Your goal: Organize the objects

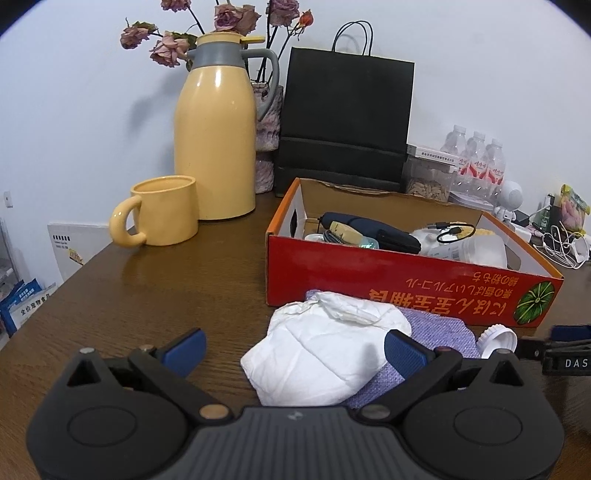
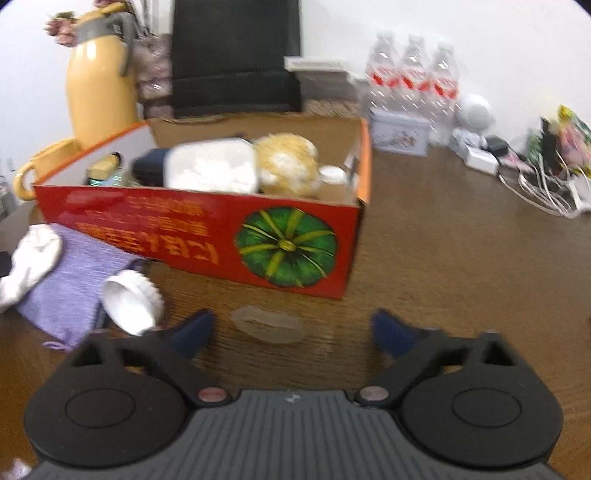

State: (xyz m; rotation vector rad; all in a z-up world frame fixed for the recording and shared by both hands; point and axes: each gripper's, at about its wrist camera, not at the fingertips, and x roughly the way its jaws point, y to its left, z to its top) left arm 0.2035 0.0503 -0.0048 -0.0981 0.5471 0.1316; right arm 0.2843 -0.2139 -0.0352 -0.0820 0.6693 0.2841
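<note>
A red cardboard box [image 1: 406, 284] with a pumpkin picture [image 2: 286, 245] holds several small items. In front of it lie a crumpled white tissue [image 1: 325, 354] on a purple cloth pouch [image 1: 436, 332], and a white jar lid [image 1: 496, 338]. My left gripper [image 1: 295, 352] is open with the tissue between its fingers. My right gripper [image 2: 291, 334] is open and empty above a clear lip-shaped piece [image 2: 267, 325] on the table. The lid [image 2: 131, 301] lies by its left finger, and the tissue [image 2: 31, 264] and pouch [image 2: 74, 284] lie further left.
A yellow thermos [image 1: 214, 140] and yellow mug [image 1: 162, 210] stand left of the box. A black paper bag [image 1: 347, 118], dried roses [image 1: 229, 18] and water bottles [image 1: 476, 158] stand behind. Cables and chargers [image 2: 539, 184] lie at the right. The table's left edge [image 1: 55, 295] is near.
</note>
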